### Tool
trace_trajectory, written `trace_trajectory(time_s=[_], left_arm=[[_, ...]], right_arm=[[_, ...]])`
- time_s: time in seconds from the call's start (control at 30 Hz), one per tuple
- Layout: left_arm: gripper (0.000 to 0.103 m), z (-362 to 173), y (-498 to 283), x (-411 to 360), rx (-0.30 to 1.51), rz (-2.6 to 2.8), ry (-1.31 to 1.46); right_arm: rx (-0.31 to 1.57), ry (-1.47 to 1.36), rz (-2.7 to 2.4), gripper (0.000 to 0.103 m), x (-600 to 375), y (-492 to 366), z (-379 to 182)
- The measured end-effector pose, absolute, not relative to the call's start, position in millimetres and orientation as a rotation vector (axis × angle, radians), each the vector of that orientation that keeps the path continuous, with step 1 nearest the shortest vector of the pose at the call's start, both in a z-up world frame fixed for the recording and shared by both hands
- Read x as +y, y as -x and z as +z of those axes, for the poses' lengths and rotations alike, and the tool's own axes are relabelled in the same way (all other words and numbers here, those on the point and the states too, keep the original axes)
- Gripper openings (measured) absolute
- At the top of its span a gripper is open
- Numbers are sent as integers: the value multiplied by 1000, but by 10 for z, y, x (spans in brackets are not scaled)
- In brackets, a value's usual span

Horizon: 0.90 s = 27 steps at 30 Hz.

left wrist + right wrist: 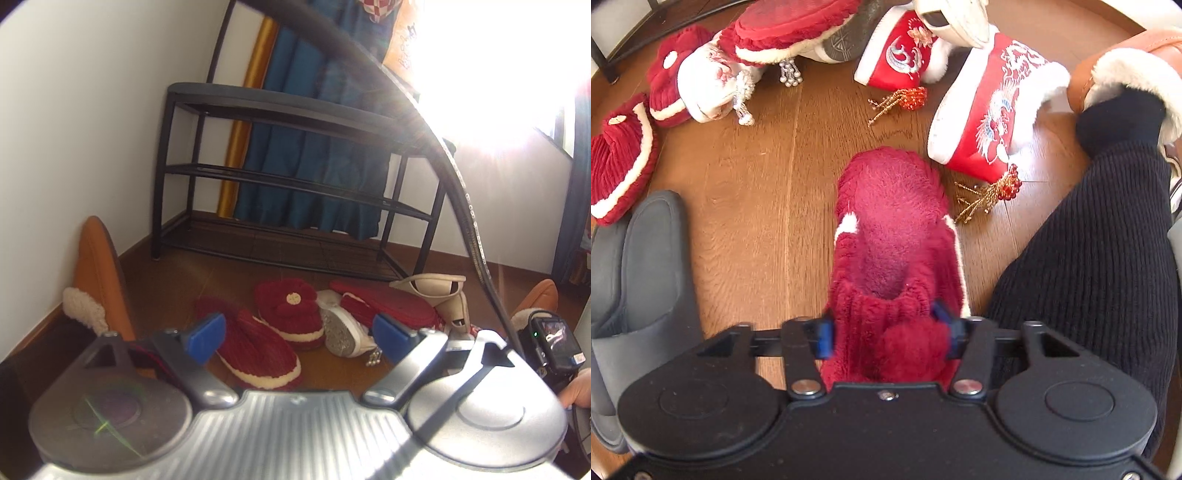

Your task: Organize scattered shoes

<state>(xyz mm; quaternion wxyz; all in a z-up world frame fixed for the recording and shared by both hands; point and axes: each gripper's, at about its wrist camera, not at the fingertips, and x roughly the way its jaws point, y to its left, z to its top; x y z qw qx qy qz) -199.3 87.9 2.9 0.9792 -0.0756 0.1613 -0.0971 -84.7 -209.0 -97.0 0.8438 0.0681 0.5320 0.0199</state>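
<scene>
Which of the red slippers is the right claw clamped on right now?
The fluffy dark red slipper with the pompom, alone mid-floor. The right claw is shut on its toe end; the two corduroy red slippers with white trim lie untouched at left.

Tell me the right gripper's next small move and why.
Probably lift the fuzzy red slipper off the floor: the right gripper already pinches its toe end, and the black shoe rack stands empty.

Window glare washes out the shoe rack's right end. The grey slipper is cut by the left edge. The fluffy red slipper's toe hides behind the right tool.
</scene>
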Motion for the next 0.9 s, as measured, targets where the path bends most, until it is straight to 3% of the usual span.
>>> trace_trajectory(time_s=[0.17,0.63,0.7,0.9], left_arm=[[99,31,1949,930,323,-164,165],[102,-97,1571,969,377,-108,107],[102,-148,1413,976,393,-104,112],[102,-216,1075,929,420,-133,146]], right_arm=[[1058,-159,130,92,-1935,870,-780],[867,-199,370,96,-1503,932,-248],[792,-183,340,96,-1184,717,-581],[534,-221,144,102,-1674,1253,-84]])
